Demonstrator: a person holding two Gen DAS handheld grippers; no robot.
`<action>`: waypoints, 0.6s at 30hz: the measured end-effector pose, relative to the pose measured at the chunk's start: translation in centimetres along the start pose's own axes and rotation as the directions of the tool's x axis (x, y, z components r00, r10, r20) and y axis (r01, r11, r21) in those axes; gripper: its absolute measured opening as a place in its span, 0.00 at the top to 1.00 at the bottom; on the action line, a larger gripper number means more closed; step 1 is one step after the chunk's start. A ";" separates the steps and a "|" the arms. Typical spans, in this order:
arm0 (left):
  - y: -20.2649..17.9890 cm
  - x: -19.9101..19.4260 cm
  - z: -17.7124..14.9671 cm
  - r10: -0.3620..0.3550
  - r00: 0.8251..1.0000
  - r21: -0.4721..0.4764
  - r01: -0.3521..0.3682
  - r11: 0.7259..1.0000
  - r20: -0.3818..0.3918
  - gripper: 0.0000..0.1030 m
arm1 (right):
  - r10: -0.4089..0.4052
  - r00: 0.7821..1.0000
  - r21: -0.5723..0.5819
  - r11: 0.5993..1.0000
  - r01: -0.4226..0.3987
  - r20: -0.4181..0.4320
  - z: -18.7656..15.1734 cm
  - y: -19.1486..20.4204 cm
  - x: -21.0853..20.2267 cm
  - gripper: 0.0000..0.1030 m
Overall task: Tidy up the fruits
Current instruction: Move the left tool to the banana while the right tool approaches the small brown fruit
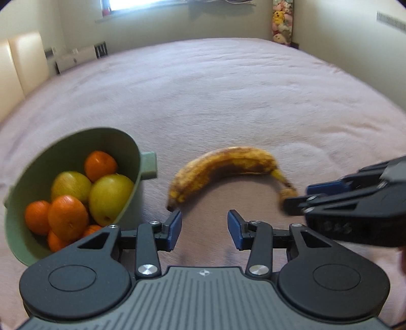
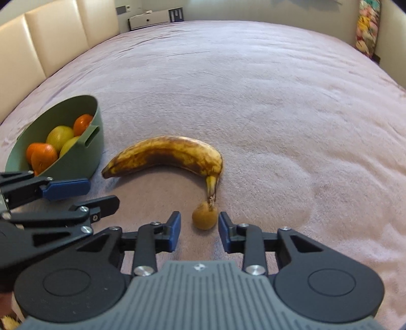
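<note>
A spotted brown-yellow banana (image 1: 223, 170) lies on the pink bedspread (image 1: 228, 88); it also shows in the right wrist view (image 2: 167, 154). A green bowl (image 1: 127, 142) to its left holds oranges (image 1: 67, 218) and yellow-green apples (image 1: 110, 195); the bowl (image 2: 94, 152) also shows in the right wrist view. My left gripper (image 1: 204, 227) is open and empty, just short of the banana's blunt end. My right gripper (image 2: 199, 227) is open, its fingers on either side of the banana's stem knob (image 2: 204, 215), not touching it. The right gripper also shows at the left wrist view's right edge (image 1: 304, 198).
A padded cream headboard (image 2: 50, 33) runs along the left. A white cabinet (image 2: 149, 19) stands against the far wall. A bag of plush toys (image 1: 283, 22) hangs at the far right corner. The bedspread stretches far beyond the fruit.
</note>
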State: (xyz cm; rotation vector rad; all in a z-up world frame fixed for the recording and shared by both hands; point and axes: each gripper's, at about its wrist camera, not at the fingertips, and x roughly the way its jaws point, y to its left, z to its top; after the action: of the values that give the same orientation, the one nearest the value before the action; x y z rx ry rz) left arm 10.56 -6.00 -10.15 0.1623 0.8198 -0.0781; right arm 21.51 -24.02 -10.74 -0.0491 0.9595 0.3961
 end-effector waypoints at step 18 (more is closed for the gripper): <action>-3.5 4.6 -0.1 0.268 0.964 0.252 -0.259 0.932 0.002 0.54 | 0.037 0.998 0.068 0.997 -0.034 -0.050 0.4 -1.0 2.5 0.73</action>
State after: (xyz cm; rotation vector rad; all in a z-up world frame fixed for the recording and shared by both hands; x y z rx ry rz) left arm 13.12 -9.49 -14.03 0.5129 0.8125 0.0754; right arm 23.51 -24.12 -12.68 0.0186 1.0243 0.3965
